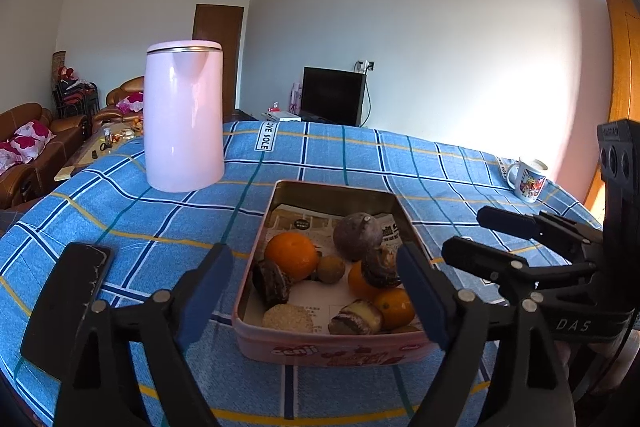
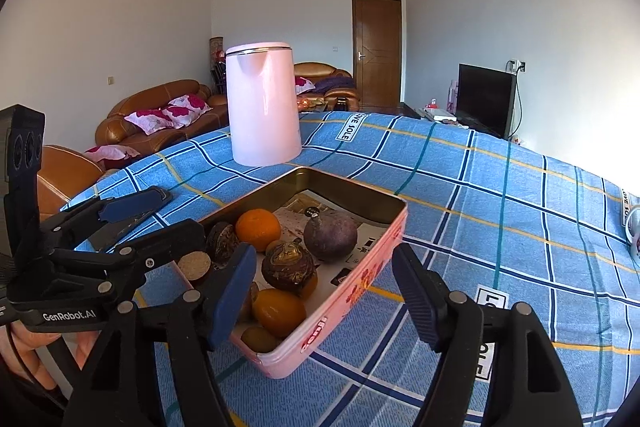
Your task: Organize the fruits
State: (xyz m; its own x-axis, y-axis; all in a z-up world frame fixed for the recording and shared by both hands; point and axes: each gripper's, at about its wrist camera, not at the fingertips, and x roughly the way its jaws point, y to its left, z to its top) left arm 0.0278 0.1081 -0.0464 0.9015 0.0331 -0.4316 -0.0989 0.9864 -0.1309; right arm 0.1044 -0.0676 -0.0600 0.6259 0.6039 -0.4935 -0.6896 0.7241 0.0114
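Note:
A pink rectangular tin (image 1: 332, 349) (image 2: 352, 291) sits on the blue plaid tablecloth. It holds oranges (image 1: 291, 254) (image 2: 258, 229), a purple round fruit (image 1: 357, 235) (image 2: 330, 235), brown scaly fruits (image 1: 380, 267) (image 2: 288, 267), a small brown fruit (image 1: 331, 269) and round biscuits (image 1: 288, 318). My left gripper (image 1: 316, 295) is open and empty, its fingers straddling the tin's near end. My right gripper (image 2: 324, 299) is open and empty over the tin's right corner. Each gripper also shows at the other view's side, the right gripper (image 1: 500, 239) and the left gripper (image 2: 156, 223).
A tall pink kettle (image 1: 183, 117) (image 2: 262, 105) stands behind the tin. A black phone (image 1: 66, 303) lies at the left. A printed mug (image 1: 528, 179) stands at the far right edge. Sofas and a TV are beyond the table.

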